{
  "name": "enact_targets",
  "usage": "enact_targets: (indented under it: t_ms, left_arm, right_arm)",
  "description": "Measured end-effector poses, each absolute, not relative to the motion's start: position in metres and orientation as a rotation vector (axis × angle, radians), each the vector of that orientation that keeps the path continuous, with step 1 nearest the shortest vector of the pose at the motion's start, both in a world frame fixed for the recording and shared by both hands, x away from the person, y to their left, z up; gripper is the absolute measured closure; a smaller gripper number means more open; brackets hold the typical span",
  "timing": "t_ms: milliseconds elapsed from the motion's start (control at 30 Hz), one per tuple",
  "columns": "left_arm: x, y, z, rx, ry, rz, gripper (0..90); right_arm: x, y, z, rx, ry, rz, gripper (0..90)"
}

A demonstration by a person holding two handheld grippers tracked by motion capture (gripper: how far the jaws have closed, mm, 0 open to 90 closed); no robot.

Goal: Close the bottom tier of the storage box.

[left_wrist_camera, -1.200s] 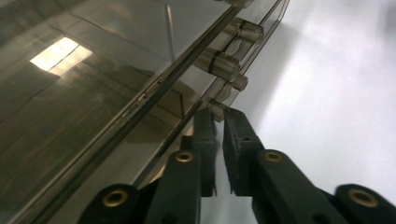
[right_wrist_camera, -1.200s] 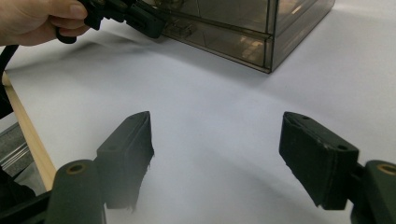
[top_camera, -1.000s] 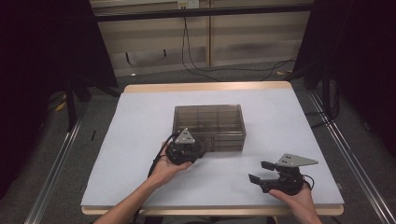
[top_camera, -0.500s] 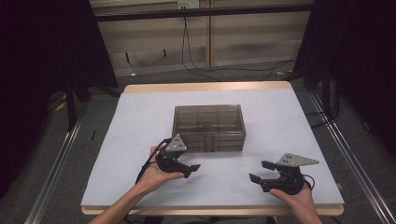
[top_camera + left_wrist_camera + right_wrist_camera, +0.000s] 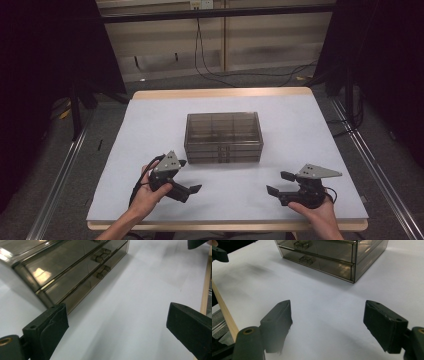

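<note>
Beside the drawer box (image 5: 223, 137), both tongs gape empty.

My left gripper (image 5: 189, 176) has come away from the front of the smoky drawer box (image 5: 223, 136). A second ago it sat right against the box's front left corner; now it is drawn back toward the near edge of the table (image 5: 150, 120) and a little leftward, clear of the box, jaws spread with nothing between them, turned to point along the box's front.
</note>
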State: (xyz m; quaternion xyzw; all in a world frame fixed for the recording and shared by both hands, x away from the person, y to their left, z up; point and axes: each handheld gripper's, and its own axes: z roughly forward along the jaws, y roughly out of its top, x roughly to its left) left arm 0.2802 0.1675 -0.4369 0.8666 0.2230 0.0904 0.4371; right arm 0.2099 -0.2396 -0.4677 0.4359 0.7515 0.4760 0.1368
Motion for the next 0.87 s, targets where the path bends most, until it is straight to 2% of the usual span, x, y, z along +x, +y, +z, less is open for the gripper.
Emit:
enact_targets:
  t_ms: [100, 133, 267, 533, 633, 733, 867]
  left_arm:
    - [0.276, 0.175, -0.436, 2.147, 0.565, 0.249, 3.9]
    - [0.27, 0.184, -0.435, 2.107, 0.589, 0.296, 3.9]
    - [0.259, 0.198, -0.436, 2.042, 0.619, 0.313, 3.9]
    - [0.243, 0.22, -0.45, 2.094, 0.653, 0.317, 2.3]
    - [0.242, 0.229, -0.455, 2.052, 0.712, 0.33, 2.2]
    - [0.241, 0.238, -0.447, 1.928, 0.778, 0.345, 2.5]
    - [0.241, 0.241, -0.45, 1.941, 0.764, 0.343, 2.2]
  right_arm:
    - [0.21, -0.24, -0.467, 1.261, 2.175, 1.377, 22.0]
    - [0.209, -0.24, -0.467, 1.259, 2.172, 1.384, 21.8]
    - [0.21, -0.241, -0.467, 1.27, 2.164, 1.377, 21.0]
    - [0.208, -0.243, -0.466, 1.27, 2.161, 1.369, 20.9]
    - [0.209, -0.245, -0.466, 1.277, 2.148, 1.366, 20.4]
    - [0.209, -0.247, -0.465, 1.279, 2.14, 1.355, 20.0]
    - [0.212, -0.255, -0.465, 1.258, 2.114, 1.263, 17.3]
